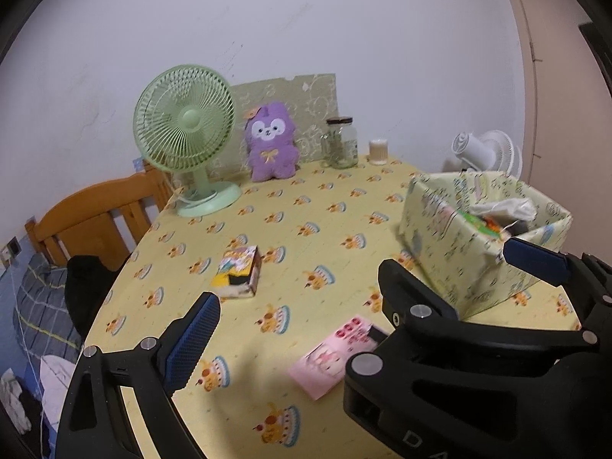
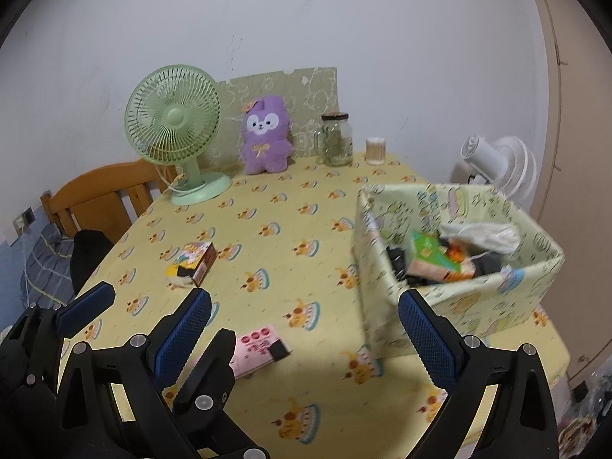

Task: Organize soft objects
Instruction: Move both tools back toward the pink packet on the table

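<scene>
A purple plush toy (image 1: 271, 141) sits upright at the table's far edge, also in the right wrist view (image 2: 264, 135). A patterned open box (image 1: 478, 237) stands at the right and holds several soft items, seen in the right wrist view (image 2: 451, 252). A pink tissue pack (image 1: 332, 355) (image 2: 257, 346) lies near the front. A small colourful pack (image 1: 239, 271) (image 2: 195, 262) lies mid-table. My left gripper (image 1: 363, 298) is open and empty above the pink pack. My right gripper (image 2: 306, 329) is open and empty beside the box.
A green desk fan (image 1: 187, 134) stands at the back left. A glass jar (image 1: 340, 141) and a toothpick holder (image 1: 378, 151) stand at the back. A white fan (image 2: 497, 164) is behind the box. A wooden chair (image 1: 95, 218) is at the left.
</scene>
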`<state>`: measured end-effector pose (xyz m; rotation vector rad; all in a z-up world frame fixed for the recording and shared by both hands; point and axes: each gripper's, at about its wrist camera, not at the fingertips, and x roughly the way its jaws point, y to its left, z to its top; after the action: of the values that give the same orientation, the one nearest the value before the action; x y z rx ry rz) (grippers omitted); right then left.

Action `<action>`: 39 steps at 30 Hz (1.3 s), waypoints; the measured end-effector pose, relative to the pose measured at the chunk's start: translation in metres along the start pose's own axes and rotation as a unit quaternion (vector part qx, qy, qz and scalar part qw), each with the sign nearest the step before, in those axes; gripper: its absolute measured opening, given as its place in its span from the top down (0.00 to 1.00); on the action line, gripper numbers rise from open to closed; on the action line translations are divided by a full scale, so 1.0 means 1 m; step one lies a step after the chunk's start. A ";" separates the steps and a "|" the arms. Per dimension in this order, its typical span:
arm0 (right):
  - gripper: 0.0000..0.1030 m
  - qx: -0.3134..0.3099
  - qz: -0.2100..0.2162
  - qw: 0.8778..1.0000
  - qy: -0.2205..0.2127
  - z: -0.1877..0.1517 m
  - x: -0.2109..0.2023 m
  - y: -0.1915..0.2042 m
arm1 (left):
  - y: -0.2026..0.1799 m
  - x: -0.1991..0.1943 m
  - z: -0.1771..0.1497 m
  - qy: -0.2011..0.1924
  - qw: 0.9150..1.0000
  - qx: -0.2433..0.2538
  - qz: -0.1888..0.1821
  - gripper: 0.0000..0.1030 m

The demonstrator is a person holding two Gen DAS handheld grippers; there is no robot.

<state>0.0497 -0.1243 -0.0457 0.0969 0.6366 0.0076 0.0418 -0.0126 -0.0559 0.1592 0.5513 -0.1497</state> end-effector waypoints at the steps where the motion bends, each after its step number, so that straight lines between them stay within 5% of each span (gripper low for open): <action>1: 0.03 0.002 0.001 1.000 0.004 -0.003 0.002 0.001 | 0.002 0.002 -0.003 0.003 1.000 -0.001 0.001 0.06; 16: 0.03 -0.005 -0.009 0.999 0.038 -0.032 0.035 0.019 | 0.023 0.031 -0.038 0.045 0.998 -0.027 0.023 0.06; 33: 0.12 0.036 0.009 0.990 0.133 -0.055 0.076 0.041 | 0.055 0.061 -0.061 0.109 0.992 -0.035 0.055 0.07; 39: 0.12 0.022 0.008 0.991 0.129 -0.055 0.083 0.054 | 0.065 0.065 -0.063 0.115 0.991 -0.047 0.053 0.07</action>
<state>0.0847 -0.0624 -0.1341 0.1455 0.8950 0.0217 0.0767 0.0565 -0.1367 0.1146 0.7758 -0.0019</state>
